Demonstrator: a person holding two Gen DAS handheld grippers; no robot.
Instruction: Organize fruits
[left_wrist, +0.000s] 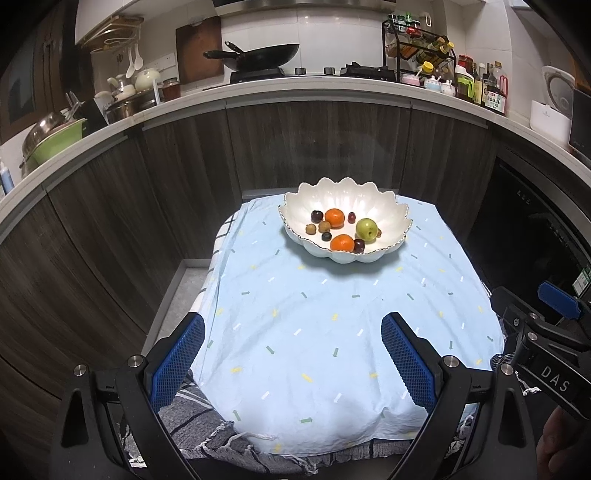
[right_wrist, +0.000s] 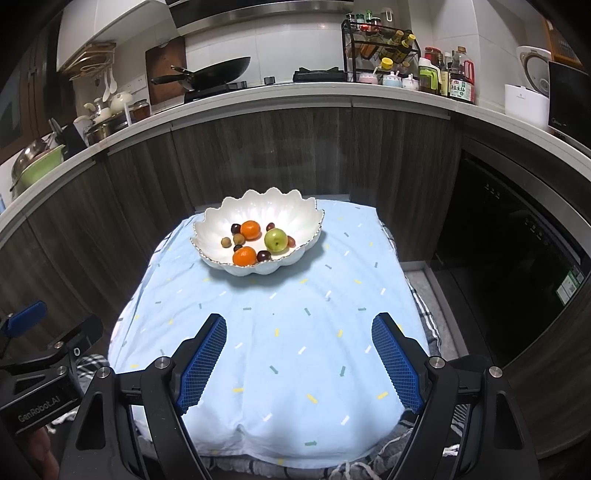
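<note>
Left gripper (left_wrist: 291, 328) and right gripper (right_wrist: 299, 328), both with jaws spread wide and nothing between the blue ribbed pads (left_wrist: 176, 363), held side by side above the near edge of a light blue cloth (left_wrist: 332, 332) patterned with small dashes. Each gripper appears at the margin of the other's view: the right one at the right edge of the left wrist view, the left one at the left edge of the right wrist view. Well ahead of both tools, on the far part of the cloth, stands a white scalloped bowl (left_wrist: 388, 216), ahead and slightly right of the left gripper, ahead and left of the right gripper; its long axis runs roughly across the tools' line of sight, tilted slightly. All visible fruit lies inside it: a green apple (left_wrist: 366, 229) with its stem end turned upward, two oranges (left_wrist: 334, 217) (left_wrist: 342, 242), several dark plums (left_wrist: 316, 215) and small brown fruits (left_wrist: 310, 229). Beyond the cloth rise dark wood-grain cabinets (left_wrist: 295, 147) under a white countertop carrying a wok (left_wrist: 258, 57) and bottles (left_wrist: 491, 88).
</note>
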